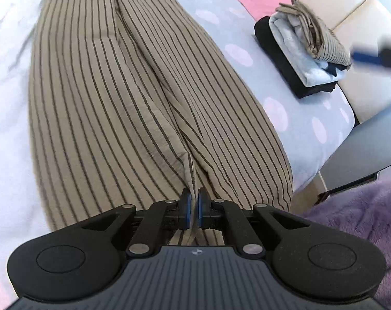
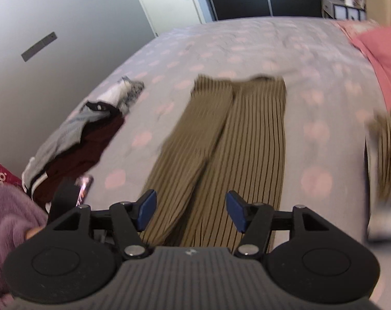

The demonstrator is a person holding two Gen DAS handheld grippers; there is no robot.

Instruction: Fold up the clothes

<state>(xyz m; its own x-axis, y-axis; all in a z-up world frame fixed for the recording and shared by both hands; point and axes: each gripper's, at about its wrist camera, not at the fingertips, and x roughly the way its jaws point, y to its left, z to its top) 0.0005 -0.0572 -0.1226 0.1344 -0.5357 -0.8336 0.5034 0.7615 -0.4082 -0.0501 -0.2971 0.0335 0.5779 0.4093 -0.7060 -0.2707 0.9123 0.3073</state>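
Tan trousers with dark stripes (image 1: 133, 98) lie lengthwise on the bed, both legs side by side. My left gripper (image 1: 193, 193) is shut on a fold of their fabric at the near end, the cloth pinched between the blue pads. In the right wrist view the same trousers (image 2: 221, 142) stretch away below my right gripper (image 2: 190, 196), which stands open above them with nothing pressed between its pads. The right gripper (image 1: 376, 56) also shows as a blurred blue and black streak at the far right of the left wrist view.
A stack of folded clothes (image 1: 304, 56) sits near the bed's right edge, topped by a striped piece. A heap of unfolded clothes (image 2: 79, 134) lies on the bedspread (image 2: 247, 41) at left. A pink pillow (image 2: 384, 59) is at the right. A purple fuzzy sleeve (image 1: 363, 211) is close by.
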